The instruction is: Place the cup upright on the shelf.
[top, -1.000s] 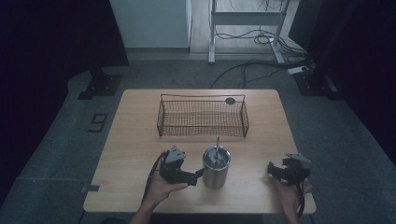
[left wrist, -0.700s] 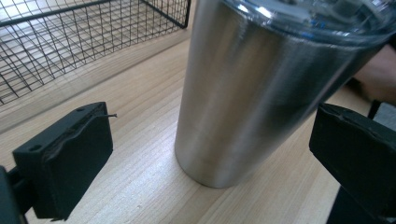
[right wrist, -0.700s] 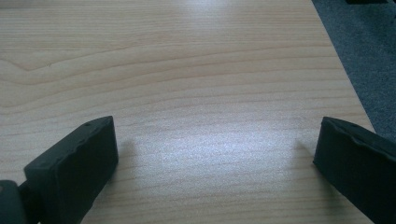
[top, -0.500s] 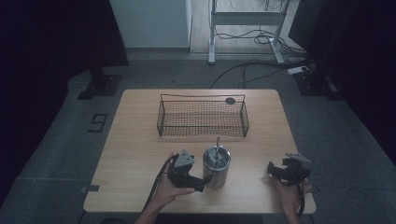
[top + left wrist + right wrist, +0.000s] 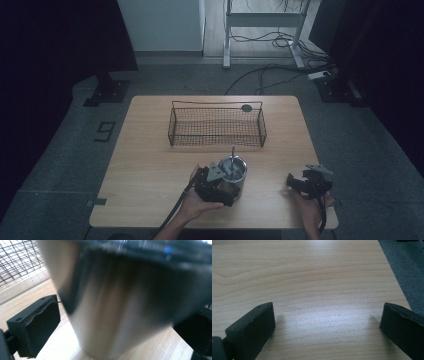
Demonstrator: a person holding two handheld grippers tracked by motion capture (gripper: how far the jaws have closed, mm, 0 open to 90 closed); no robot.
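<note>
Now: left gripper straddles the steel cup

On the pale wooden table (image 5: 150,160), a shiny cylindrical steel cup (image 5: 234,175) stands upright near the front edge, with a thin utensil handle (image 5: 232,151) sticking up from it. The left gripper (image 5: 220,187) sits against the cup's near side; in the left gripper view its 2 black jaws stand spread wide on either side of the cup (image 5: 120,315), not pressing it. The right gripper (image 5: 295,182) rests well apart at the table's right, jaws parted over bare wood (image 5: 324,290). A black wire mesh basket (image 5: 217,126) sits behind the cup.
</note>
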